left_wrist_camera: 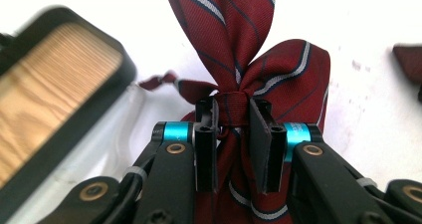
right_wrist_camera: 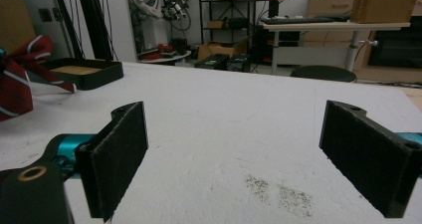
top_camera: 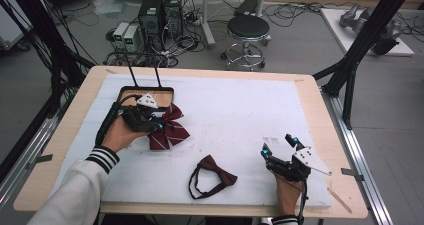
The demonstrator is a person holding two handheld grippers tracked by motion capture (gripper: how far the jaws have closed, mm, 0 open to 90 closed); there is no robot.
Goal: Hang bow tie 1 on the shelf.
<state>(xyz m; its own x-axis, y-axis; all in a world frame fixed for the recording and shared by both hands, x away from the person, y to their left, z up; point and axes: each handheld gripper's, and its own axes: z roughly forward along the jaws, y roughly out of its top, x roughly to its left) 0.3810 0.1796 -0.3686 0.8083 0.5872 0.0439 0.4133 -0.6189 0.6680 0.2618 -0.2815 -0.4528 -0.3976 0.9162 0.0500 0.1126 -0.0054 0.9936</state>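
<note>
My left claw (left_wrist_camera: 233, 129) sits right at the middle knot of the striped bow (left_wrist_camera: 249, 59). The jaws stand one on each side of the knot, close in on it. I think they are clamped on it, but a thin gap shows on the right side, so the grip may be light. From above, this bow (top_camera: 169, 127) lies on the left side of the desk (top_camera: 310, 92), on its white mat. It is just beside the near edge of the black tray (top_camera: 125, 91). The tray (left_wrist_camera: 54, 89) is to the left of the bow and a little farther away. The bow's wings spread across, left and right, and its tails hang toward me. My left hand (top_camera: 120, 134) comes in from the near left, and the claw (top_camera: 150, 120) points to the right.

The plain dark bow (top_camera: 214, 171) lies near me in the middle, with its black strap in a loop. My right claw (top_camera: 281, 149) is just to the right of it, so that hand is the nearer one for it. The right jaws are wide apart and hold nothing. My right hand (top_camera: 288, 192) rests low at the near edge, with the claw pointing away from me over bare mat.

I was given no job. My guess is that the bows go into the tray.
</note>
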